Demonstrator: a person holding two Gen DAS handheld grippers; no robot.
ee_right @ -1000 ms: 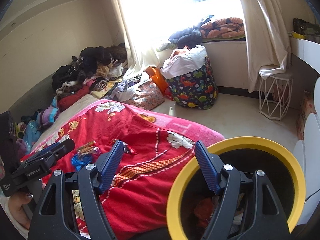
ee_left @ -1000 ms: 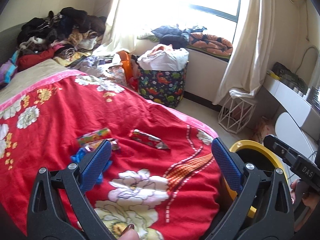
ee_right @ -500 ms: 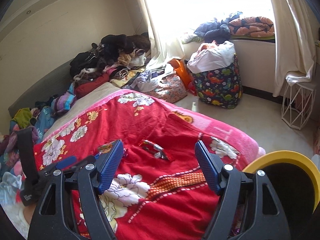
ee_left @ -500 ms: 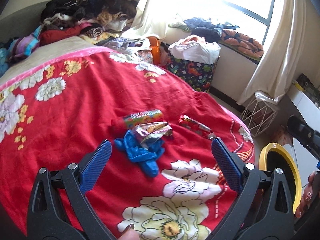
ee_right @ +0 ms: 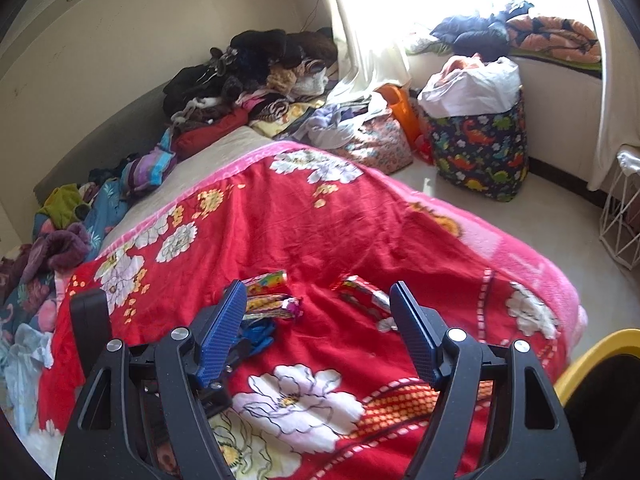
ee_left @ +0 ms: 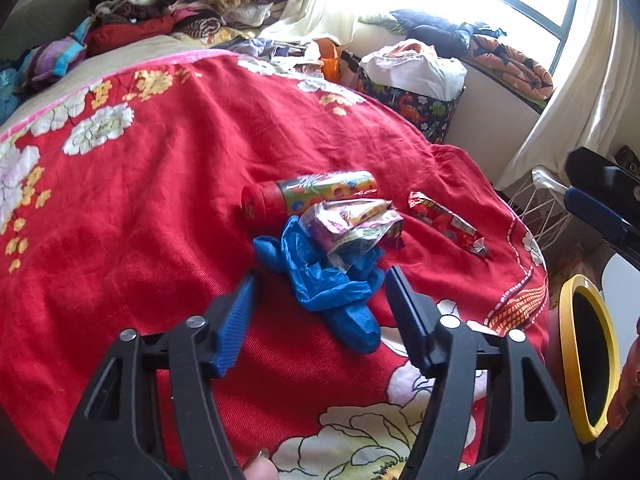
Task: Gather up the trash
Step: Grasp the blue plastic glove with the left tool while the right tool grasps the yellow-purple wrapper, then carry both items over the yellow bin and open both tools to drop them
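Trash lies on a red flowered blanket point(ee_left: 140, 200): a crumpled blue glove point(ee_left: 332, 284), a shiny crumpled wrapper point(ee_left: 352, 226) on top of it, a colourful tube with a red cap point(ee_left: 308, 196) behind, and a red wrapper point(ee_left: 448, 224) to the right. My left gripper point(ee_left: 320, 284) is open and empty, its jaws either side of the glove, just above it. My right gripper point(ee_right: 316, 300) is open and empty above the blanket; the red wrapper point(ee_right: 366, 294) and the tube point(ee_right: 266, 280) lie beyond it. A yellow-rimmed bin point(ee_left: 586, 364) stands at the bed's right edge.
Piles of clothes point(ee_right: 256, 76) line the far side of the bed. A dinosaur-print bag point(ee_right: 480, 144) stuffed with laundry stands on the floor by the window. A white wire stool point(ee_right: 620, 220) is at the right. The bin's rim point(ee_right: 592, 356) shows at lower right.
My left gripper has moved forward and down to the blue glove and its jaws have narrowed. My right gripper has swung left, away from the bin, over the blanket.
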